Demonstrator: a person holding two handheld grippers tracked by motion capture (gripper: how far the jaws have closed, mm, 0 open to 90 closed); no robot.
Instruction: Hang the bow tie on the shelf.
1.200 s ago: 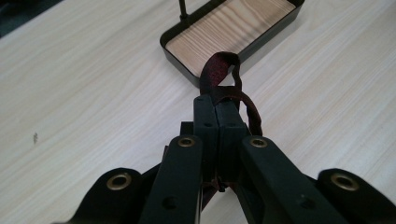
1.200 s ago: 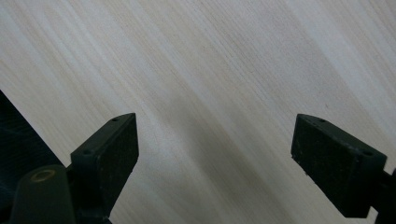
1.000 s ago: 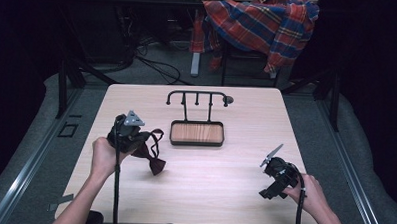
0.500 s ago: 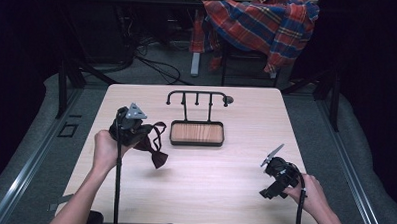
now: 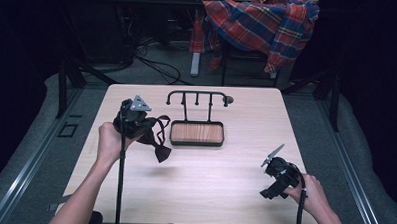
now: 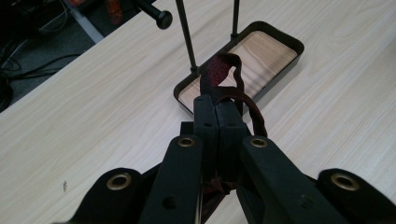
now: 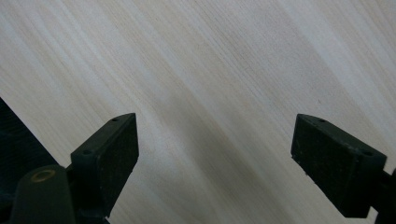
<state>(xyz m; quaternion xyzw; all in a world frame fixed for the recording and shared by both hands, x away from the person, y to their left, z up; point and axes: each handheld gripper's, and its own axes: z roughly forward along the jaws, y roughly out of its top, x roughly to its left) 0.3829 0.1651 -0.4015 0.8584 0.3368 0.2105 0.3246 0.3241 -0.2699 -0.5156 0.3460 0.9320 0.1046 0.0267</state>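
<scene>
Dark maroon bow tie (image 5: 158, 140), apparently velvet, hanging off the table, bow lowest, strap looped above, left of the tray's near-left corner

Table (image 5: 223, 193) lit from above, surroundings dark.

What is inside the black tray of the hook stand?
The tray shows a bare wooden floor with two thin posts rising from it. In the left gripper view, the bow-tie strap hides part of it.
</scene>
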